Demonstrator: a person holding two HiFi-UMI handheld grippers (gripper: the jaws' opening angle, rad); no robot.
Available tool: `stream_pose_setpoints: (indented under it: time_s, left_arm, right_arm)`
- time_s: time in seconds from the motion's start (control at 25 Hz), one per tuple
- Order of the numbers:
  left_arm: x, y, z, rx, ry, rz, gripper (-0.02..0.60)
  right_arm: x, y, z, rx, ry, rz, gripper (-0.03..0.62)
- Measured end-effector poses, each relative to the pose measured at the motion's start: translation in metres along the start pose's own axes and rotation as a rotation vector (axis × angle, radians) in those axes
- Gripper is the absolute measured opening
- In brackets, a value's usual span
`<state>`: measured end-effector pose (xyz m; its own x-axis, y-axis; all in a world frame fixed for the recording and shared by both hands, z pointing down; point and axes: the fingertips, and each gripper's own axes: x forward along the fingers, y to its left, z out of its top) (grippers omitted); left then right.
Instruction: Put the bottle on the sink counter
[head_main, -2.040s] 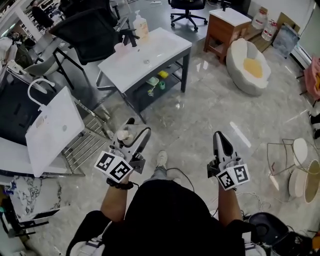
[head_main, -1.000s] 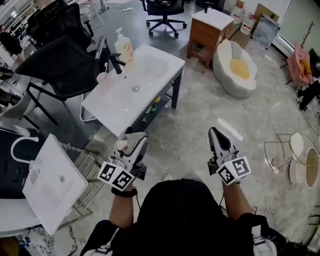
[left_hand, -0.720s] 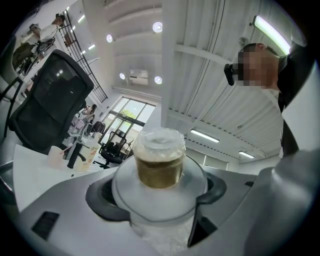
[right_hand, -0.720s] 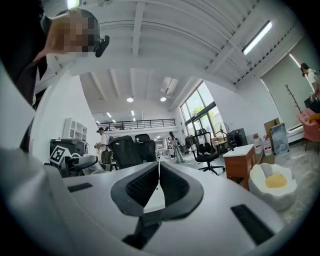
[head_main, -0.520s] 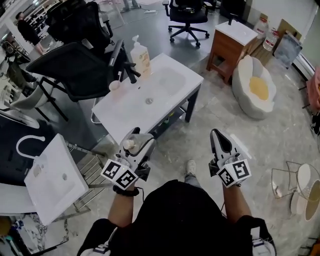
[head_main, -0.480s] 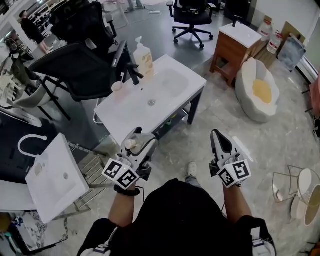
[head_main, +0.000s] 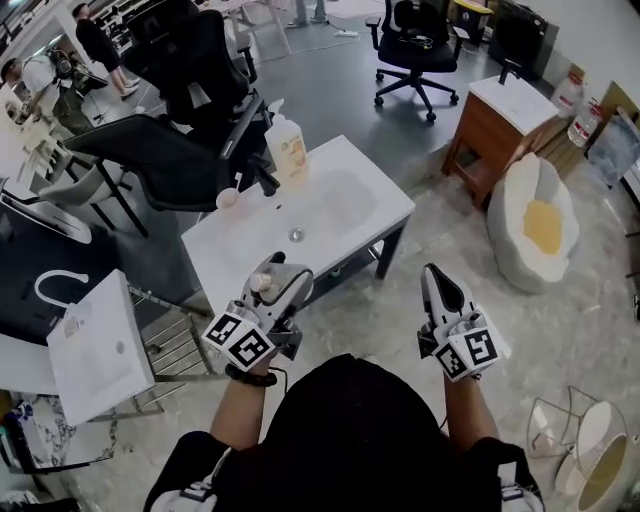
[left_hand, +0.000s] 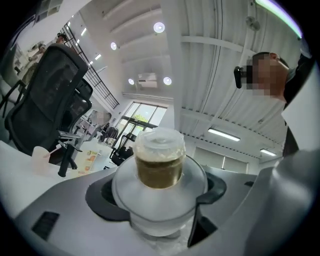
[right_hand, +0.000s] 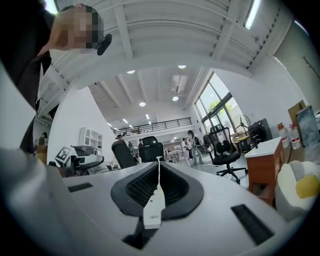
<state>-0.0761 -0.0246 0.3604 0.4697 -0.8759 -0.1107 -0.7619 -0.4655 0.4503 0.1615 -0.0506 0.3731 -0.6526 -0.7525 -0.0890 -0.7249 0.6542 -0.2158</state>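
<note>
A small bottle with a white cap and brownish contents sits between the jaws of my left gripper, which is shut on it. In the left gripper view the bottle stands upright in the middle, cap toward the camera's far side. The white sink counter with its basin stands just ahead of the left gripper, its near edge close to the fingertips. My right gripper hangs over the marble floor to the right of the counter, jaws together with nothing in them.
On the counter's far edge stand a pump soap bottle, a black faucet and a pink cup. Black chairs stand behind it. A loose white basin leans at left. A wooden cabinet and a round white seat stand at right.
Both grippers and the person have come closer to the sink counter, which now lies right ahead of the left gripper. The bottle stays in the left gripper; the right stays shut.
</note>
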Motion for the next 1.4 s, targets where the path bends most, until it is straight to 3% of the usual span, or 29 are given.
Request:
stream_pose_setpoints:
  time_s: [0.2, 0.48, 0.92, 1.16, 1.4]
  left_arm:
    - [0.044, -0.007, -0.014, 0.001, -0.012, 0.018, 0.354]
    - [0.085, -0.004, -0.036, 0.027, 0.062, 0.008, 0.354]
    - [0.180, 0.061, -0.049, 0.002, 0.085, -0.007, 0.354]
    - [0.224, 0.105, -0.042, 0.039, 0.090, 0.020, 0.354]
    - [0.255, 0.150, -0.048, 0.040, 0.120, 0.055, 0.354]
  right_arm:
    - [-0.009, -0.056, -0.004, -0.009, 0.046, -0.036, 0.032]
    - [-0.008, -0.102, -0.013, 0.046, 0.051, -0.111, 0.032]
    - [0.049, -0.157, 0.007, -0.044, 0.068, -0.179, 0.032]
    - [0.121, -0.173, 0.007, -0.060, 0.082, -0.124, 0.032]
    - [0.193, -0.181, -0.020, -0.058, 0.187, -0.053, 0.032]
